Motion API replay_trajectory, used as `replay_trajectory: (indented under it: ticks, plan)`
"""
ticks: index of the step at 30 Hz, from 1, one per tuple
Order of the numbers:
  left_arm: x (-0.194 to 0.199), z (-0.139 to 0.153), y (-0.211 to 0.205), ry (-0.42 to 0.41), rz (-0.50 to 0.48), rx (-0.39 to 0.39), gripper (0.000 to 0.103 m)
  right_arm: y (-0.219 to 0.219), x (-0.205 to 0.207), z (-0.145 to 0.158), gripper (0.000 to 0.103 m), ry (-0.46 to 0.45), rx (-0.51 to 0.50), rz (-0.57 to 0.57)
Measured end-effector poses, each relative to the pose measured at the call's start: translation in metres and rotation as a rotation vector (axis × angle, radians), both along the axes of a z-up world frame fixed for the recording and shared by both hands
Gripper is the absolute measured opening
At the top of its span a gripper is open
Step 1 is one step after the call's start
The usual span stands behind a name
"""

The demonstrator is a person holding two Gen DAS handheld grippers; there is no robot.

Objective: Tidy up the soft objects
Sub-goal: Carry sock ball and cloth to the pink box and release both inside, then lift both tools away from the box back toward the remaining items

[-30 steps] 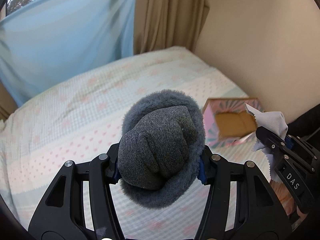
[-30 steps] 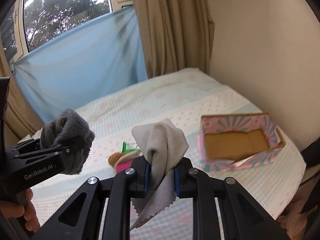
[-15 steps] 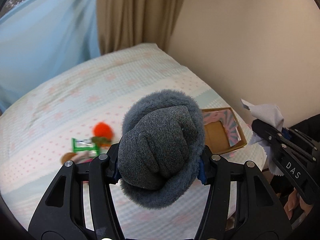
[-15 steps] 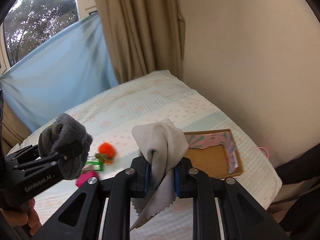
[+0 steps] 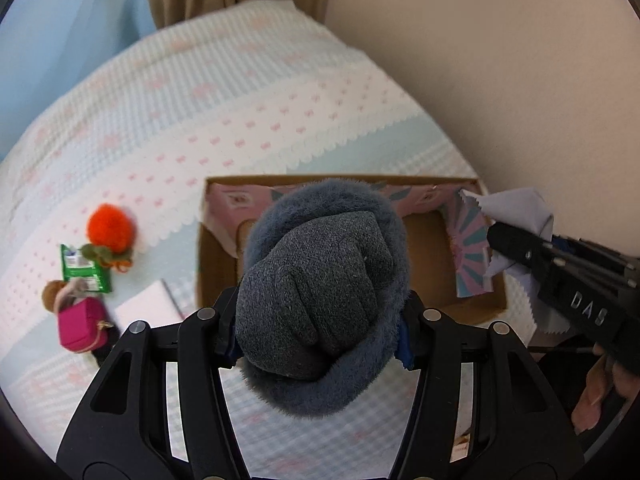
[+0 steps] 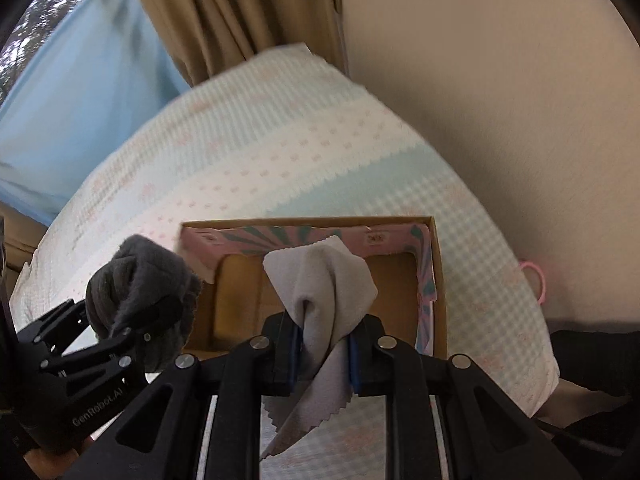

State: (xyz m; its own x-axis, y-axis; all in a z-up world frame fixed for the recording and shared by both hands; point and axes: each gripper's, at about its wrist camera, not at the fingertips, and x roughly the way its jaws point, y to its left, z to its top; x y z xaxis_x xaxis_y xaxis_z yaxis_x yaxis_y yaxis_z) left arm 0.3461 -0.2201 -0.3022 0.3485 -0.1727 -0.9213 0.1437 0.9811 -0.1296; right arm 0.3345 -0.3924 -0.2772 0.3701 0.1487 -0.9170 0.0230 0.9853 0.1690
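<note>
My left gripper (image 5: 320, 344) is shut on a rolled dark grey fuzzy glove (image 5: 324, 292), which hangs over the near left part of an open cardboard box (image 5: 472, 304) with a pink and teal lining. The same glove (image 6: 140, 292) shows at the left of the right wrist view. My right gripper (image 6: 322, 350) is shut on a pale grey cloth (image 6: 320, 288) with a zigzag edge, held above the near side of the box (image 6: 438, 280). From the left wrist view the cloth (image 5: 516, 212) sticks out at the box's right end.
The box lies on a bed (image 5: 240, 92) with a pale dotted cover, near a beige wall (image 5: 500, 60). Left of the box lie an orange pompom toy (image 5: 108, 226), a green packet (image 5: 82, 268), a magenta pouch (image 5: 80, 326) and a white card (image 5: 150, 306). Curtains (image 6: 240, 12) hang behind.
Both grippers have swung right and down towards the box, which now lies directly under them. The small items on the bed came into the left wrist view. Both grips are unchanged.
</note>
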Motion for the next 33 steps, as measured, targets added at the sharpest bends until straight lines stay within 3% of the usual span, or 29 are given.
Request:
replay_trajectory:
  ticks: [4,11,12,14,16,17,18,26,33]
  plan:
    - [0.023,-0.040,-0.014,0.090,-0.031,0.046,0.052,-0.016,0.025,-0.029,0.018,0.085,0.031,-0.026]
    - [0.049,-0.076,-0.020,0.180,-0.037,0.088,0.052,-0.025,0.061,-0.075,0.018,0.219,0.086,-0.044]
    - [0.052,-0.079,-0.021,0.197,-0.042,0.088,0.053,-0.025,0.065,-0.081,0.018,0.246,0.101,-0.039]
    - [0.057,-0.084,-0.023,0.229,-0.053,0.097,0.072,-0.026,0.071,-0.089,0.018,0.269,0.134,-0.034]
    - [0.057,-0.084,-0.024,0.239,-0.065,0.112,0.099,-0.026,0.075,-0.093,0.034,0.270,0.147,-0.035]
    - [0.057,-0.085,-0.025,0.237,-0.070,0.128,0.103,-0.027,0.077,-0.096,0.074,0.272,0.158,-0.038]
    - [0.057,-0.087,-0.026,0.238,-0.074,0.140,0.103,-0.028,0.078,-0.100,0.103,0.277,0.187,-0.042]
    - [0.055,-0.089,-0.020,0.264,-0.079,0.123,0.103,-0.032,0.071,-0.113,0.103,0.299,0.183,-0.044]
    - [0.053,-0.062,-0.013,0.211,-0.071,0.086,0.103,-0.030,0.063,-0.091,0.103,0.262,0.131,-0.045]
